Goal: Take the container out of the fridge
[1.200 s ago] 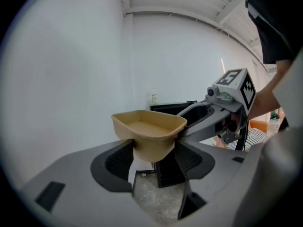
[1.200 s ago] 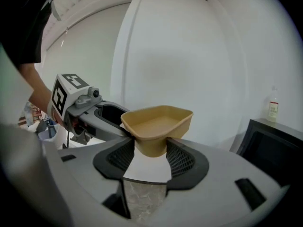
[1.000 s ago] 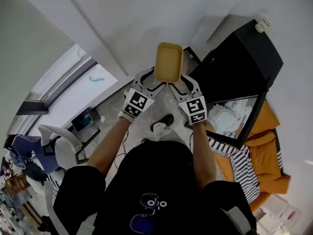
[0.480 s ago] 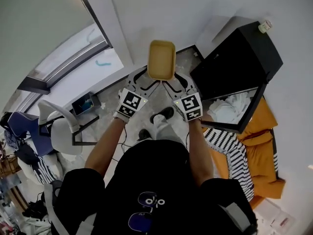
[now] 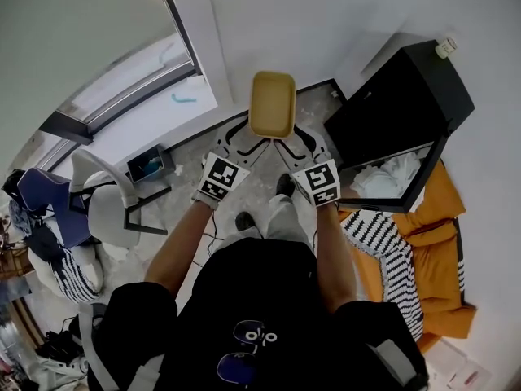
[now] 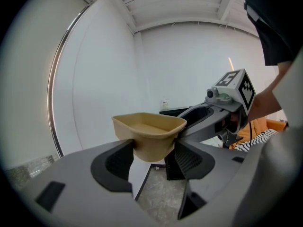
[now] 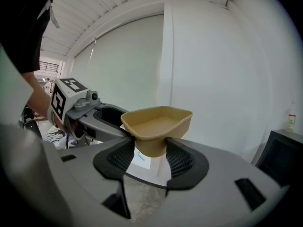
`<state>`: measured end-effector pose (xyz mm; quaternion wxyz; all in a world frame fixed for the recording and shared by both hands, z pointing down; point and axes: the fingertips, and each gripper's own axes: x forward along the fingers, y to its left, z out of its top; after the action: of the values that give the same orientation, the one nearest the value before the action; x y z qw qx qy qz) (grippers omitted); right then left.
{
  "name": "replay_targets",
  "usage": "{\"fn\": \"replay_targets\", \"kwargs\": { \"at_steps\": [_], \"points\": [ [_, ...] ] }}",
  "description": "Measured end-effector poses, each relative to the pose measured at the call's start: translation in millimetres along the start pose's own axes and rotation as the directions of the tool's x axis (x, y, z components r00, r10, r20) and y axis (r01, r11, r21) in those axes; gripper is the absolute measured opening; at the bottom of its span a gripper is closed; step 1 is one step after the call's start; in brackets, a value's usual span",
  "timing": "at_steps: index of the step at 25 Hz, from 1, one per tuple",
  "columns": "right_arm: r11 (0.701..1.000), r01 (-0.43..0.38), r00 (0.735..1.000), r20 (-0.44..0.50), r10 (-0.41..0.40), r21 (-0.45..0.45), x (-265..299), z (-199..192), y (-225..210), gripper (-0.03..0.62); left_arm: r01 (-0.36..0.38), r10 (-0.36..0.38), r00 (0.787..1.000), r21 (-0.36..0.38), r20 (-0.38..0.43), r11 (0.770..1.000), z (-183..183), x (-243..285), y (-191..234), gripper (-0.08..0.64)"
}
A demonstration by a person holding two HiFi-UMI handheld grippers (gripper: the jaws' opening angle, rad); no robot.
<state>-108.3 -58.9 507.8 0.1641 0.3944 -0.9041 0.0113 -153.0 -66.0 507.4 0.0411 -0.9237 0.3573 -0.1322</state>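
A tan, empty, tray-like container point(image 5: 272, 104) is held up in the air in front of me, level, away from the fridge. My left gripper point(image 5: 247, 137) is shut on its near left corner, and my right gripper point(image 5: 286, 139) is shut on its near right corner. In the left gripper view the container point(image 6: 150, 134) sits pinched between the two dark pads point(image 6: 119, 162). The right gripper view shows the container point(image 7: 157, 125) clamped the same way between its pads point(image 7: 180, 160). The black mini fridge point(image 5: 399, 116) stands to the right with its door point(image 5: 407, 192) hanging open.
An orange cloth point(image 5: 427, 243) and a black-and-white striped fabric point(image 5: 383, 247) lie below the fridge door. A white wall and a pillar point(image 5: 191, 35) rise ahead. Office chairs point(image 5: 98, 218) stand at the left. A small bottle point(image 5: 444, 47) stands on the fridge top.
The container stays clamped by both grippers and has hardly moved in the picture. The view has swung: the pillar and window slid toward the right and the fridge sits slightly farther right.
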Motion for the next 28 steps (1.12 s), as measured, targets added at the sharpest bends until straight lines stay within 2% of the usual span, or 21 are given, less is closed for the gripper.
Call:
{"fn": "replay_targets", "kwargs": {
  "at_steps": [15, 28],
  "points": [
    [1.0, 0.024, 0.999, 0.032, -0.024, -0.005, -26, 2, 16, 0.216, -0.022, 0.022, 1.0, 0.0, 0.02, 1.0, 9, -17, -24, 0.276],
    [0.999, 0.043, 0.998, 0.049, -0.042, -0.014, -26, 10, 7, 0.216, -0.048, 0.048, 0.998, -0.002, 0.03, 0.999, 19, -10, -21, 0.276]
  ]
}}
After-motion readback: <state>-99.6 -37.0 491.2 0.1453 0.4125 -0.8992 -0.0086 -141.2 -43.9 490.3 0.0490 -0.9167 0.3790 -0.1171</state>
